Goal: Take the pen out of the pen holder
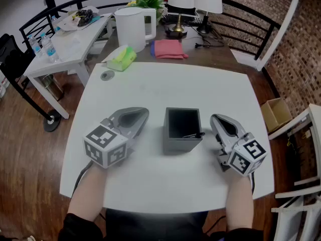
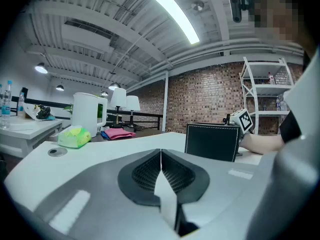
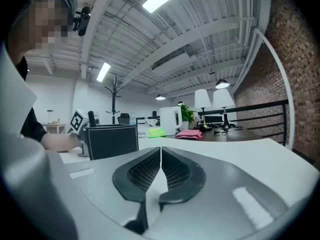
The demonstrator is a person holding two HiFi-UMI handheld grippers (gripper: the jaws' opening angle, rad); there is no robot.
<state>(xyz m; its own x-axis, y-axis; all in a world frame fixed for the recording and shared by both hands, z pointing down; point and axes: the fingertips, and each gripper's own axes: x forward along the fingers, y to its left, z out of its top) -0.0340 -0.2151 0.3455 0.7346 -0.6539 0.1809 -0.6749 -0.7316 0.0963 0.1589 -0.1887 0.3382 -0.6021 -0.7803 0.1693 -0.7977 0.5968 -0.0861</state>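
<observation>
Slim black pen (image 1: 194,134) tilts toward right wall of dark grey square pen holder (image 1: 181,141); right gripper (image 1: 216,118) just beside, nearer; left gripper (image 1: 144,113) farther; both jaws together, empty.

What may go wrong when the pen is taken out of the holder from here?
The pen holder stands free, held by nothing, so a pull on the pen may tip or drag it. The right gripper is shut beside it; going in without opening, it may push the pen deeper or knock the rim.

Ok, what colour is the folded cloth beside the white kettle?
Pink. The folded cloth shows best in the head view.
</observation>
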